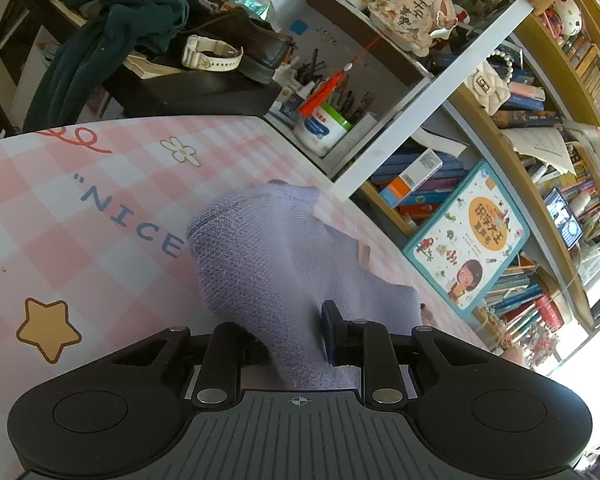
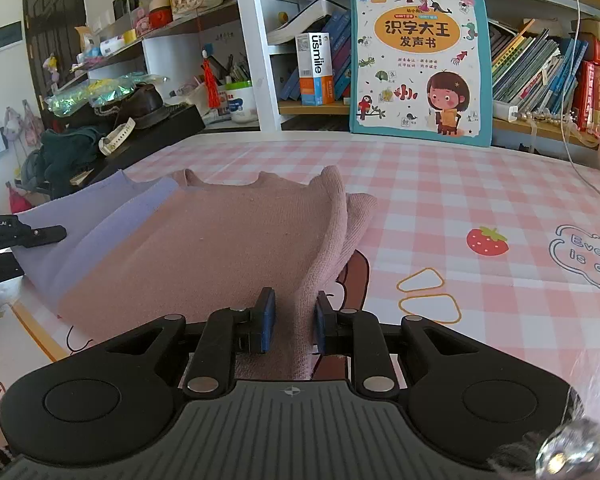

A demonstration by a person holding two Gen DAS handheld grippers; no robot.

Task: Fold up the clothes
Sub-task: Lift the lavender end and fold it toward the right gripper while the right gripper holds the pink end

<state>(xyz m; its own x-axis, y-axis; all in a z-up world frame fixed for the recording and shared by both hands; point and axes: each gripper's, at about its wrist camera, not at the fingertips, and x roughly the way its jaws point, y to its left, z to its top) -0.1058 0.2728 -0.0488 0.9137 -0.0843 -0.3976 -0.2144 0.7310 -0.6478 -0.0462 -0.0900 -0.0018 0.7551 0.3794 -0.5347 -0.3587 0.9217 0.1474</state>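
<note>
A knit garment, lavender on one side and pink on the other, lies on the pink checked tablecloth (image 2: 440,200). In the left wrist view its lavender part (image 1: 276,264) is bunched and lifted between my left gripper's (image 1: 288,336) fingers; only the right pad (image 1: 332,332) shows, the left is under cloth. In the right wrist view the pink part (image 2: 228,240) lies spread, with a folded sleeve edge (image 2: 328,240) running between my right gripper's (image 2: 294,320) blue pads, which press on it. The lavender edge (image 2: 92,224) and the left gripper (image 2: 24,236) show at the left.
A tall children's book (image 2: 420,64) leans on the bookshelf behind the table. A black stand (image 1: 204,88) with a shoe, a watch and dark clothes is at the table's far corner. A pen pot (image 1: 320,128) stands on the shelf. The tablecloth shows printed stars and a strawberry (image 2: 486,242).
</note>
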